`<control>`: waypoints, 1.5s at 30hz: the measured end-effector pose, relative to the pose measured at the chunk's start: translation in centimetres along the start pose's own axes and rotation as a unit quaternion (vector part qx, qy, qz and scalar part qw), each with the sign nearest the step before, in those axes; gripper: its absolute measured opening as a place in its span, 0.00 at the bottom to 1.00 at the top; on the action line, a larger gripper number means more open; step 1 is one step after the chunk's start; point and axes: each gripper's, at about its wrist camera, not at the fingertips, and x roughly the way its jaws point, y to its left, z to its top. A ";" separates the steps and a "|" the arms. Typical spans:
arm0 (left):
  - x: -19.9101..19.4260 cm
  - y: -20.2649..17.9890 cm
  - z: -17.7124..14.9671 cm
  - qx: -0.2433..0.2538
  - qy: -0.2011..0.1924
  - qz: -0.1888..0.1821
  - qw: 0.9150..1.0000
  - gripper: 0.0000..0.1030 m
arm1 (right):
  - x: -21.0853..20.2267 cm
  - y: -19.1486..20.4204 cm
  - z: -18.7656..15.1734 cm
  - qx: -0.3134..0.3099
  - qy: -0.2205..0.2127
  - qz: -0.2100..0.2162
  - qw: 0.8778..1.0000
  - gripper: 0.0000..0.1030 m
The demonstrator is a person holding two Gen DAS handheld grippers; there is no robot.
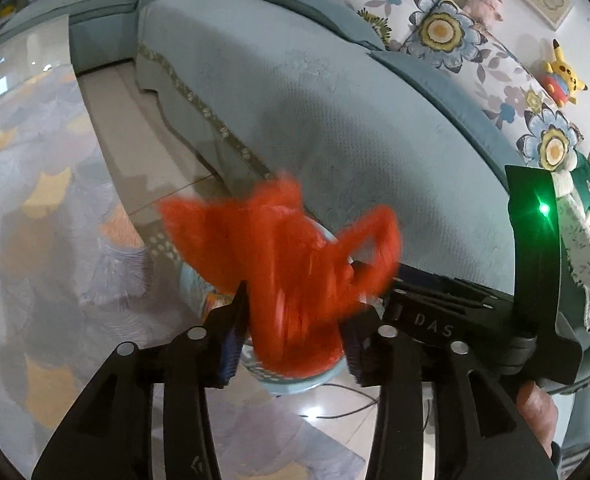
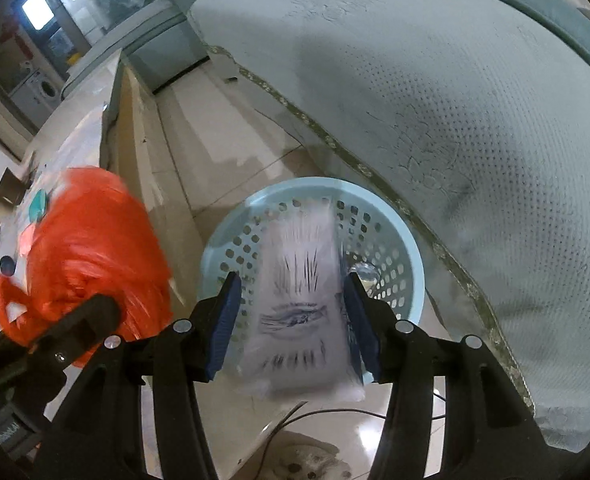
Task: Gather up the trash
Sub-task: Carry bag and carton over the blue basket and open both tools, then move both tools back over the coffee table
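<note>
The basket point(image 2: 409, 248) mouth lies open above, hemmed by the sofa point(image 2: 475, 128) just right and the table point(image 2: 135, 152) left; a cable point(image 2: 335, 412) crosses the near floor.

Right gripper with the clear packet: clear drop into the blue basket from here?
Probably yes. The right gripper holds the clear packet directly above the open blue basket, with nothing between; the orange bag hangs off to its left.
</note>
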 end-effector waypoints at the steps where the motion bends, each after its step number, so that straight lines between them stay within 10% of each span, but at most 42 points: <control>1: -0.2 0.0 0.1 -0.002 -0.002 -0.003 1.000 0.49 | 0.0 0.0 0.0 0.001 0.000 0.000 1.000 0.51; 25: -15.7 6.8 2.9 -0.072 -0.176 0.013 0.982 0.53 | -8.0 12.4 -1.6 -0.168 -0.150 0.048 0.973 0.51; 45: -26.3 27.4 -0.9 -0.228 -0.256 0.164 0.925 0.55 | -4.1 30.3 -2.3 -0.302 -0.149 0.140 0.931 0.51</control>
